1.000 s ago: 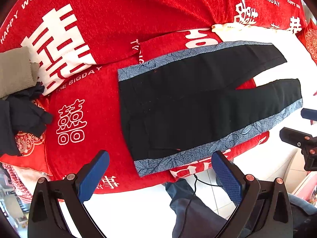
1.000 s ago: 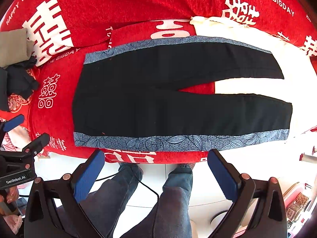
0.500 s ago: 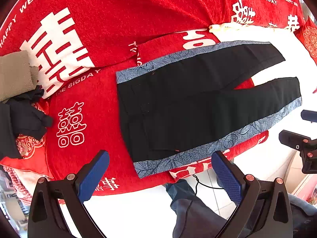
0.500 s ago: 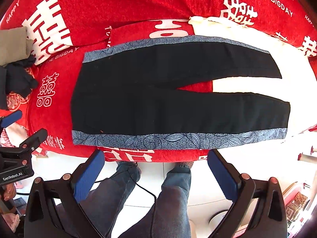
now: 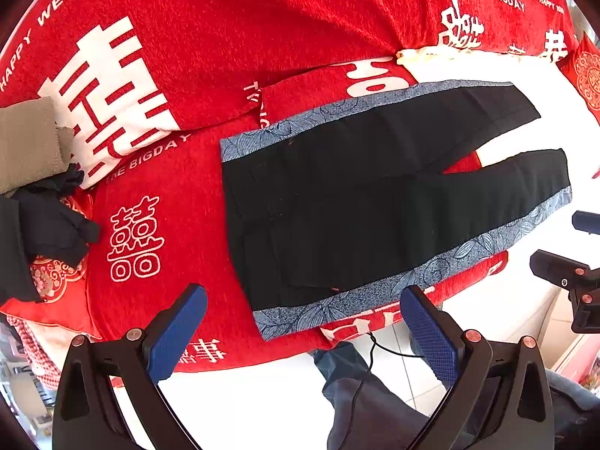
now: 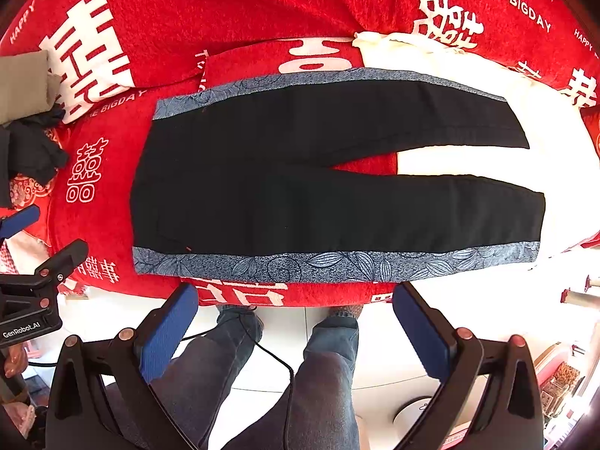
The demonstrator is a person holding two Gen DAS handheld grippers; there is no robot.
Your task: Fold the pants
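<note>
Pants: black pants [image 6: 300, 183] with a blue leaf-print stripe [image 6: 337, 264] down each outer seam, spread flat, unfolded, legs parted in a narrow V, waist toward the bed's left end.
Place: on the red wedding bedspread [image 6: 225, 7], near stripe along the bed's front edge; cuffs lie on a white patch [image 6: 487, 161] at the right.
Change: hardly any since a second ago (both views have crept slightly closer).
Left gripper [image 5: 303, 332]: jaws wide, holding nothing, above the waist's front corner.
Right gripper [image 6: 296, 324]: jaws wide, holding nothing, over the front edge.
Room: bare bedspread behind the pants; dark clothes [image 5: 45, 225] and a grey fabric [image 5: 26, 142] at the left end.
</note>
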